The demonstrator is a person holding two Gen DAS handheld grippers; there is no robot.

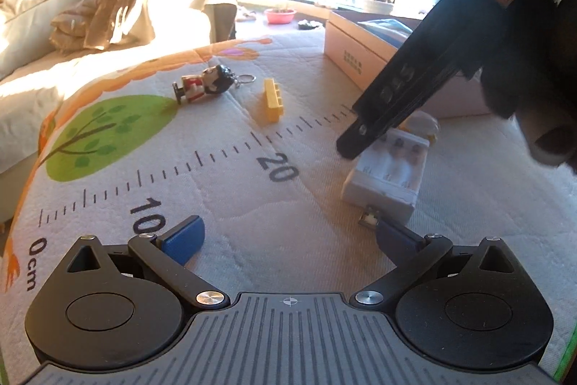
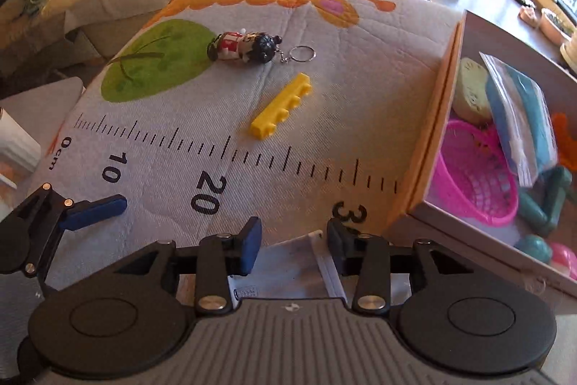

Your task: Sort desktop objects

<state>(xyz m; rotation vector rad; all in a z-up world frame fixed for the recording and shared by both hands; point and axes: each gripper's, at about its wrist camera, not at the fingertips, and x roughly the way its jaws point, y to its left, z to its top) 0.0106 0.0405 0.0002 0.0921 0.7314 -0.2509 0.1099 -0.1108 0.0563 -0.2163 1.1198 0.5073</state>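
A white battery charger [image 1: 387,175] lies on the ruler-print mat [image 1: 223,190]. My right gripper [image 1: 360,139] reaches down over its far end; in the right wrist view the right gripper [image 2: 294,246] has its pads either side of the white charger [image 2: 288,262], with gaps visible. My left gripper [image 1: 288,237] is open and empty, just short of the charger's near end; it also shows in the right wrist view [image 2: 93,208]. A yellow brick [image 1: 273,99] [image 2: 283,107] and a doll keychain [image 1: 205,83] [image 2: 249,46] lie farther back.
A cardboard box [image 2: 432,139] stands at the mat's right, holding a pink basket [image 2: 472,175], a plastic bag and small toys; it also shows in the left wrist view [image 1: 360,56]. A sofa with blankets [image 1: 90,9] is behind the mat.
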